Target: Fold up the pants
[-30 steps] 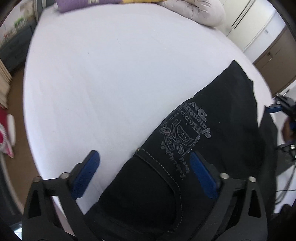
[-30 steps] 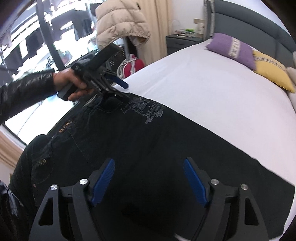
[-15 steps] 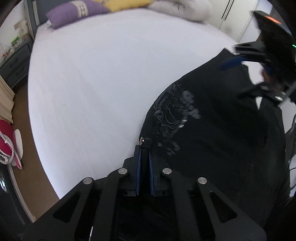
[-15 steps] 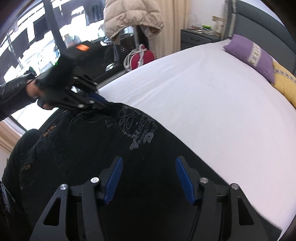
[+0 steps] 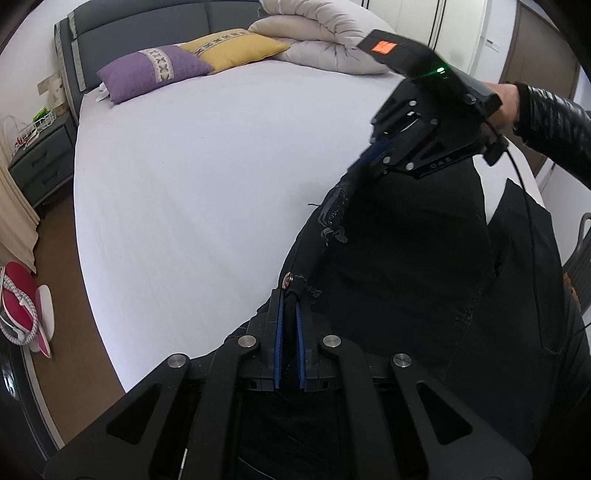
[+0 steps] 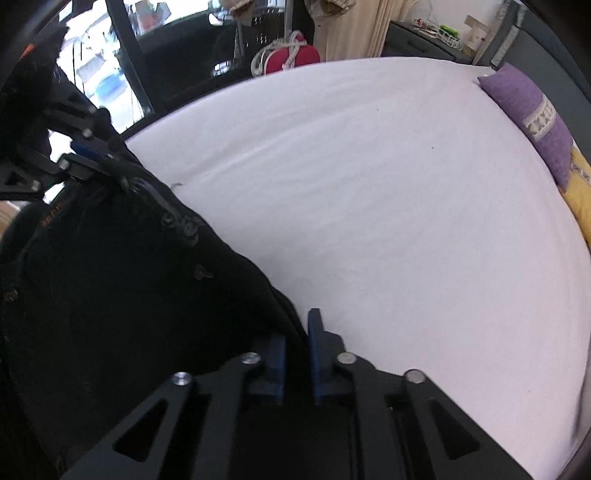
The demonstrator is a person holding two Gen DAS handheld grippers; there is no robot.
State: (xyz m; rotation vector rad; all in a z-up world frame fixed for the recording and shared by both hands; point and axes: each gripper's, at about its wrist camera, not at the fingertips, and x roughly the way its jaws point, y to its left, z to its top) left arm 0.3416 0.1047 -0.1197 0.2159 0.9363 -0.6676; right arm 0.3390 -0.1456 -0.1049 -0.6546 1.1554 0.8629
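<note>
Black pants [image 5: 406, 258] with a grey print hang lifted over the white bed [image 5: 192, 177]. My left gripper [image 5: 290, 299] is shut on the pants' edge beside a metal button [image 5: 287, 278]. My right gripper [image 6: 297, 332] is shut on the pants [image 6: 110, 288] further along the same edge. In the left wrist view the right gripper [image 5: 364, 162] pinches the fabric at upper right. In the right wrist view the left gripper [image 6: 99, 157] holds the fabric at upper left. The stretch of edge between them is raised off the sheet.
A purple pillow [image 5: 155, 70], a yellow pillow [image 5: 236, 46] and a rolled beige duvet [image 5: 325, 29] lie at the headboard. A grey nightstand [image 5: 40, 162] stands left of the bed. A red bag [image 6: 291, 57] sits on the floor.
Both grippers closed on the pants' edge, the left first, then the right. They lifted the edge off the bed, and the printed area is now bunched between them.
</note>
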